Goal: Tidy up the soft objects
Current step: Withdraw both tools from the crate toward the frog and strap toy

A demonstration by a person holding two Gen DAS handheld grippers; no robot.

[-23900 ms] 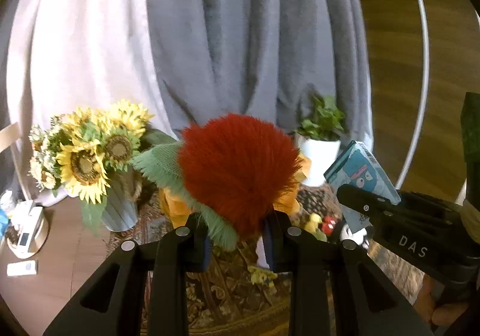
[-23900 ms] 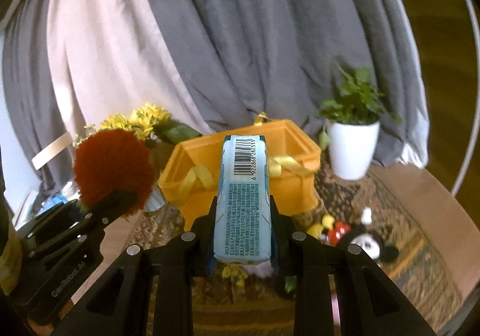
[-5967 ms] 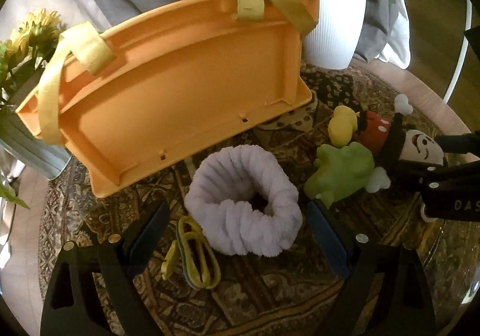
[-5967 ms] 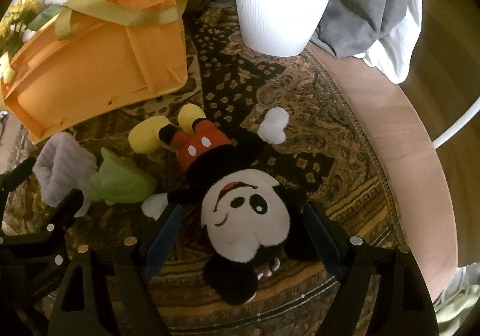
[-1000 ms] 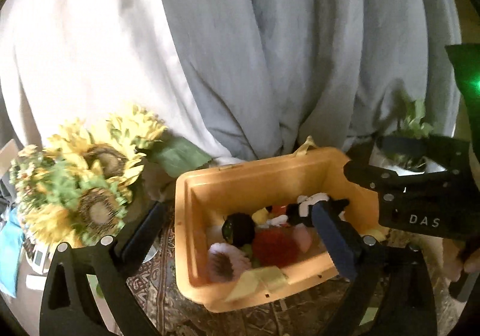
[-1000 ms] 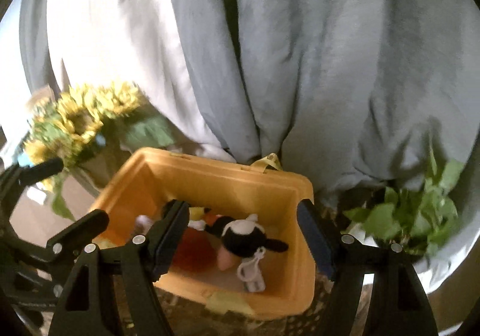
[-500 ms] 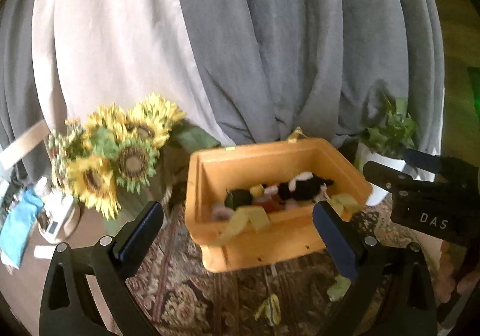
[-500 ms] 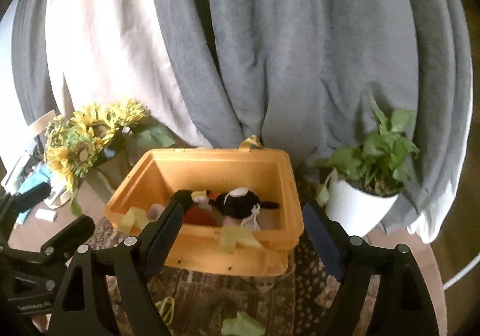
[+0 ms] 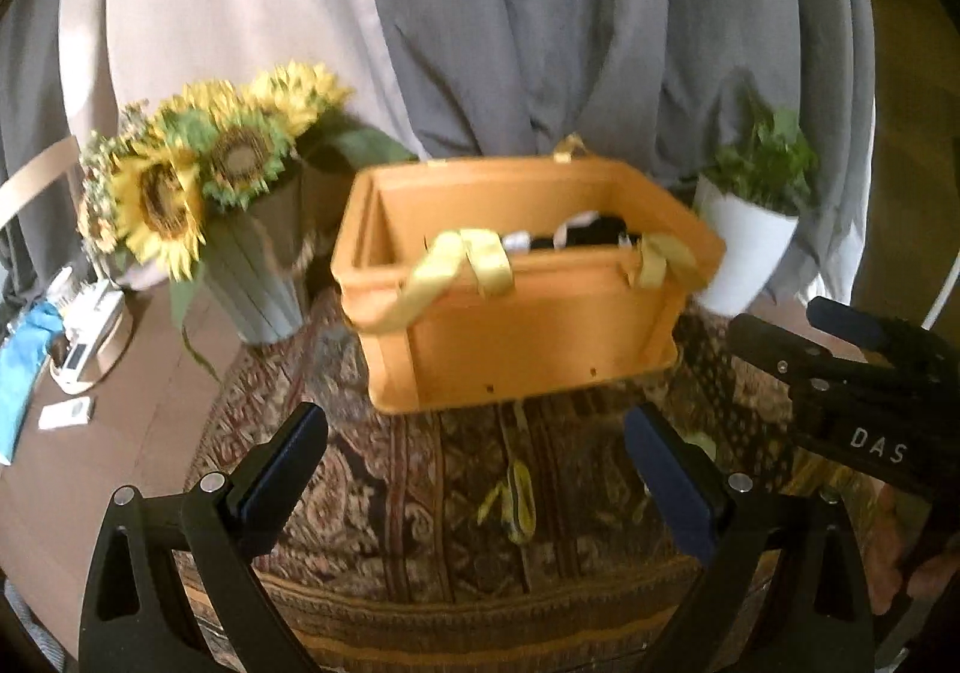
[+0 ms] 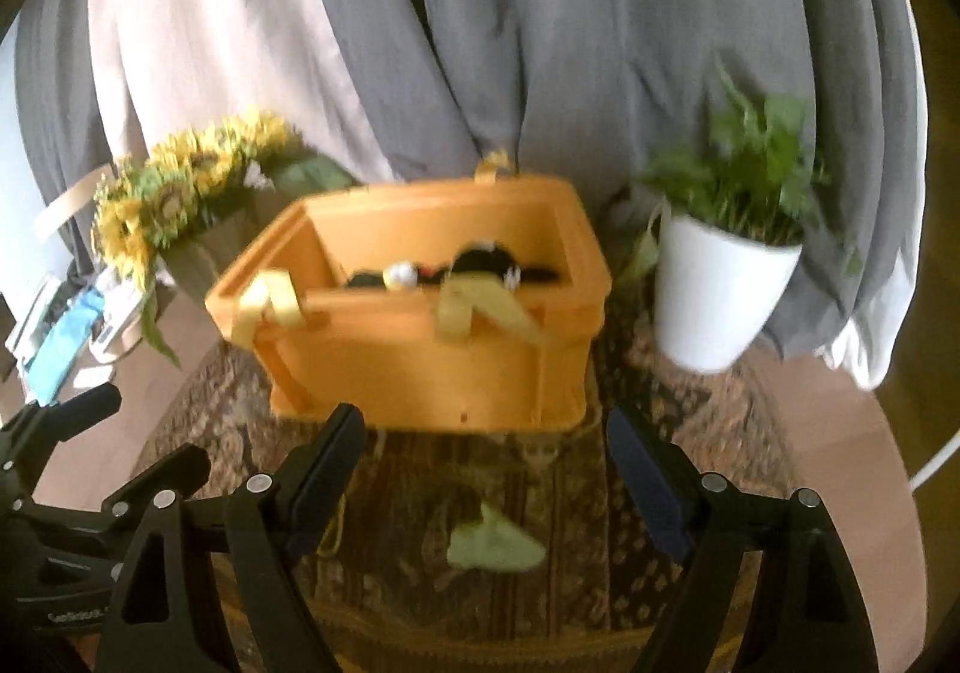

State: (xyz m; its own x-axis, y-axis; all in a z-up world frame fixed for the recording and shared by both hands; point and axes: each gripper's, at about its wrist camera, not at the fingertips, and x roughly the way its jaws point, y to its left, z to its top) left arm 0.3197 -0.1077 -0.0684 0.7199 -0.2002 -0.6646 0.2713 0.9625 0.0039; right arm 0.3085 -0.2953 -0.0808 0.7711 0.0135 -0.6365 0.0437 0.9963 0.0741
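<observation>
Both tongs, the left gripper (image 9: pixel 474 454) and the right gripper (image 10: pixel 483 448), are released and empty. The small pale green soft toy (image 10: pixel 493 547) lies on the patterned brown rug (image 10: pixel 690 409), before the orange plastic crate (image 10: pixel 420 361). To do it well, descend straight over it and pinch its middle.

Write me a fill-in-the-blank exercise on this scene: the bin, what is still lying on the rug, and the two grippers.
1. The orange bin stands on the patterned ____.
2. In front of the bin, between the fingers of the right gripper but not touched by them, lies a soft ____ item.
3. The yellow loop on the rug lies between the spread fingers of the ____ gripper.
4. The white pot beside the bin holds a leafy ____.

Missing words: rug; green; left; plant
</observation>
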